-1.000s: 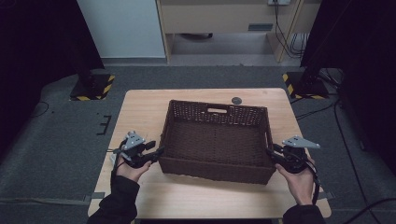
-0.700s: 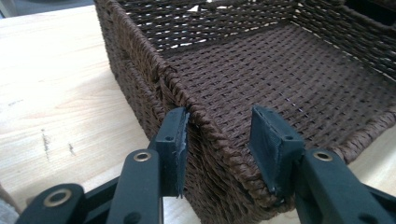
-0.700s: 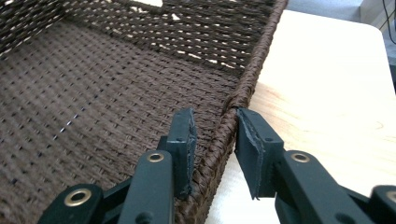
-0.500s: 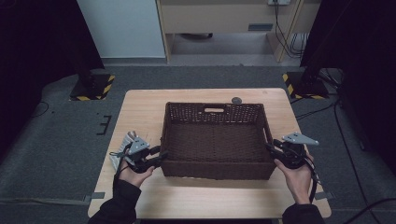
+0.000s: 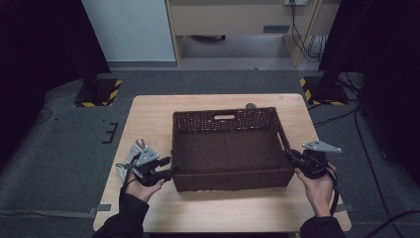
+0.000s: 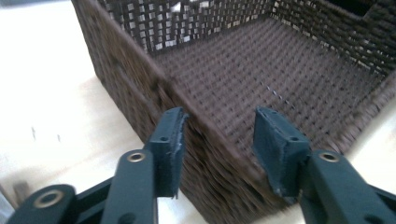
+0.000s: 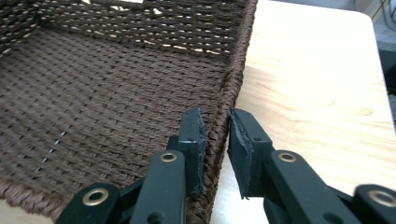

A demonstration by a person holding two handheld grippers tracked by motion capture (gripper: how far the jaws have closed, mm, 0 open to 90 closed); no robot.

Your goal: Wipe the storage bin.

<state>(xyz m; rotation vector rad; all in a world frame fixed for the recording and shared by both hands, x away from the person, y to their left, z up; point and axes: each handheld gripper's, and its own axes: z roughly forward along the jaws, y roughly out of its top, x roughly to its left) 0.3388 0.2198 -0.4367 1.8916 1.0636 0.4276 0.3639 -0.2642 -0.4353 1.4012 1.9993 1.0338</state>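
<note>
While it rests near the middle of a light wooden table (image 5: 148, 119), a dark brown woven basket (image 5: 225, 148) is met by a handheld gripper at each of its two short ends. The basket is rectangular, open at the top and has nothing inside it; a slot handle is cut into its far wall.

The left gripper (image 5: 168, 171) sits at the basket's near left corner. In the left gripper view, its two black jaws straddle the basket's left wall (image 6: 154, 88), one jaw outside and one inside. The outer pad (image 6: 173, 149) lies against the weave, while the inner pad (image 6: 275, 149) stands clear of it, so the jaws are open and have not clamped the wall. They have just been opening wider, with the wall between them.

The right gripper (image 5: 292, 157) is at the basket's right end, toward the near corner. In the right gripper view, its jaws stand on either side of the braided rim (image 7: 233, 88) of the right wall. They have just closed in, and the two pads (image 7: 196, 144) press that rim between them in a grip.

A person's hand holds each gripper, with dark sleeves coming in from the near edge of the table. A small white ribbed thing (image 5: 131, 154) lies on the table just beside the left gripper. A small round dark thing (image 5: 251, 105) sits on the table just behind the basket's far right corner.
</note>
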